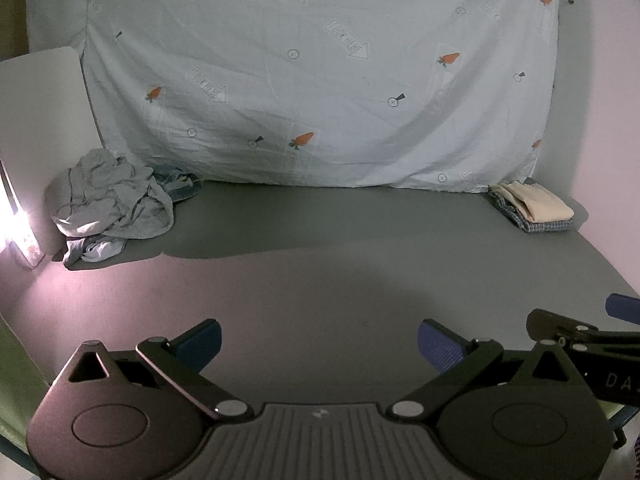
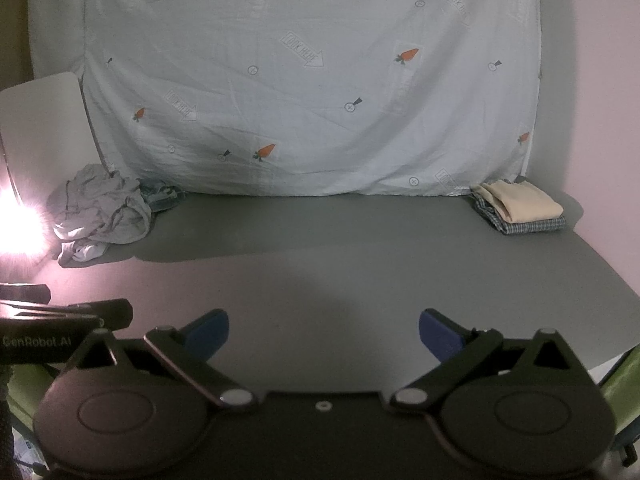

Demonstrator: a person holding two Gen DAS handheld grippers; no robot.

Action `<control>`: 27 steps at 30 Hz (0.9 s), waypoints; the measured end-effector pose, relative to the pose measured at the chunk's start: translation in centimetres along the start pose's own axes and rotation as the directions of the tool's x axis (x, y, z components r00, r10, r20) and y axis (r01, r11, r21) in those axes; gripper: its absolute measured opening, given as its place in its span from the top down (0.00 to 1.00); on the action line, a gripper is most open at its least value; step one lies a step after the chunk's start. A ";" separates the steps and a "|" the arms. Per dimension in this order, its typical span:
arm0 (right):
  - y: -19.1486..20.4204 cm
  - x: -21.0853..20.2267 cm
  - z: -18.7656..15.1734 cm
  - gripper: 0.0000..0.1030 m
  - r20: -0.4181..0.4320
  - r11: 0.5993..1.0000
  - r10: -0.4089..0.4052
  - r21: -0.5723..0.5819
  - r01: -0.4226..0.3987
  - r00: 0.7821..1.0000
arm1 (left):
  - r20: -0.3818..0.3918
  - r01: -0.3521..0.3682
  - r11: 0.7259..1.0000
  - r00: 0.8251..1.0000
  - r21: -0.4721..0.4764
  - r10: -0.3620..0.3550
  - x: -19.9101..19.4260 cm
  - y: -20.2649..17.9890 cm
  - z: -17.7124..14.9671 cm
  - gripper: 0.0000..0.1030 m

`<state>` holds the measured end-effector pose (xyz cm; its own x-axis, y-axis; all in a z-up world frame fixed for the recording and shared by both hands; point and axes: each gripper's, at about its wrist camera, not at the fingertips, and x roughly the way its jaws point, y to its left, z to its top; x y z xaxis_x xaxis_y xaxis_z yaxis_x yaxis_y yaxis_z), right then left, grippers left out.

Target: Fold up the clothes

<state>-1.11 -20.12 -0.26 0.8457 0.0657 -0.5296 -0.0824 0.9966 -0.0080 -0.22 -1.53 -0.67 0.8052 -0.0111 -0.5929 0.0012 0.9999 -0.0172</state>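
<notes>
A crumpled heap of grey and pale clothes (image 1: 110,204) (image 2: 100,210) lies at the table's back left, with a denim piece (image 1: 178,184) behind it. Folded clothes (image 1: 532,206) (image 2: 518,206), a cream piece on a checked one, are stacked at the back right. My left gripper (image 1: 320,346) hovers open over the table's near edge, nothing between its blue pads (image 1: 440,344). My right gripper (image 2: 324,338) stands open the same way, far from both piles. In the left wrist view, part of the right gripper's finger shows at the right edge.
The grey table (image 1: 320,264) stretches between the piles. A pale sheet with a carrot print (image 1: 320,80) hangs behind it. A bright lamp (image 2: 16,220) glares at the left, beside a white board (image 1: 40,120). A pinkish wall (image 1: 600,120) stands on the right.
</notes>
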 end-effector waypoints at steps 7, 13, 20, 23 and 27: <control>-0.1 -0.5 -0.3 0.00 0.005 1.000 0.008 0.003 -0.008 1.000 | 0.012 -0.011 1.000 1.000 0.004 0.011 -0.4 -0.2 0.2 0.00; -0.7 -0.6 0.0 0.00 0.002 1.000 0.009 0.000 -0.009 1.000 | 0.014 -0.005 1.000 1.000 0.005 0.005 -0.7 -0.2 0.2 0.00; -0.7 -0.6 0.7 0.00 0.000 1.000 0.012 -0.002 -0.012 1.000 | 0.010 -0.006 1.000 1.000 0.001 0.006 -0.9 0.0 0.6 0.00; -0.5 -0.5 0.9 0.00 -0.001 1.000 0.016 -0.005 -0.016 1.000 | 0.010 -0.008 1.000 1.000 0.001 0.008 -0.8 0.2 0.7 0.00; -0.7 -0.6 0.9 0.00 -0.002 1.000 0.016 -0.002 -0.016 1.000 | 0.009 -0.007 1.000 1.000 0.000 0.007 -0.8 0.2 0.6 0.00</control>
<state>-1.05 -20.78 0.79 0.8434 0.0820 -0.5310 -0.0972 0.9953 -0.0006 -0.53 -1.34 0.29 0.8105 -0.0039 -0.5857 -0.0047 0.9999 -0.0133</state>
